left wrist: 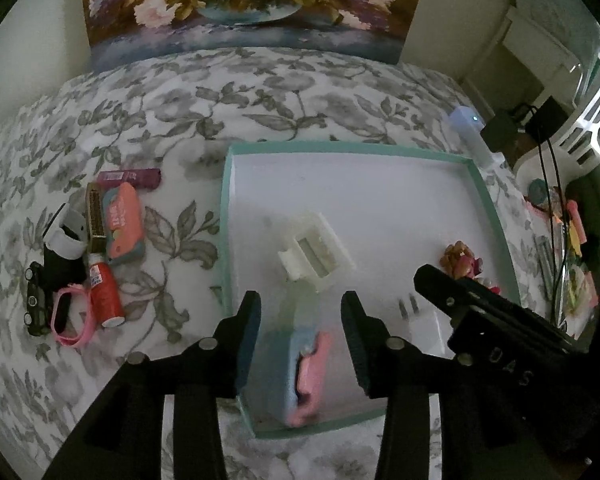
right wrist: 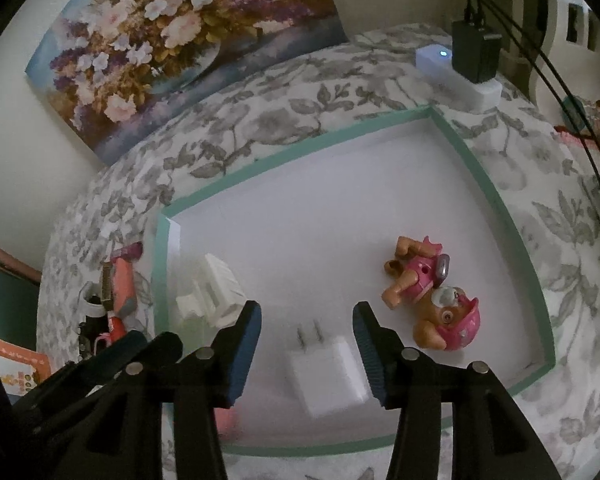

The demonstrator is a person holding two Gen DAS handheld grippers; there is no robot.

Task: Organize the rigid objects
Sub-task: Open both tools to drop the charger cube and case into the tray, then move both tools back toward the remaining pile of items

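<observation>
A white tray with a teal rim (left wrist: pixel 224 216) (right wrist: pixel 496 196) lies on a floral bedspread. My left gripper (left wrist: pixel 302 316) stands open over its near corner. A blurred blue and pink object (left wrist: pixel 296 372) lies between the fingers, with a gap at each pad. My right gripper (right wrist: pixel 306 320) is open above a white plug charger (right wrist: pixel 328 372), not touching it. Also in the tray are a white plastic holder (left wrist: pixel 316 248) and a pink dog toy (right wrist: pixel 432 296).
Left of the tray lies a cluster: purple tube (left wrist: pixel 130 178), coral case (left wrist: pixel 124 224), red paint bottle (left wrist: pixel 106 296), pink band (left wrist: pixel 70 320), black toy car (left wrist: pixel 34 300). A white power strip (right wrist: pixel 456 76) with a black adapter (right wrist: pixel 476 52) and cables sits behind the tray.
</observation>
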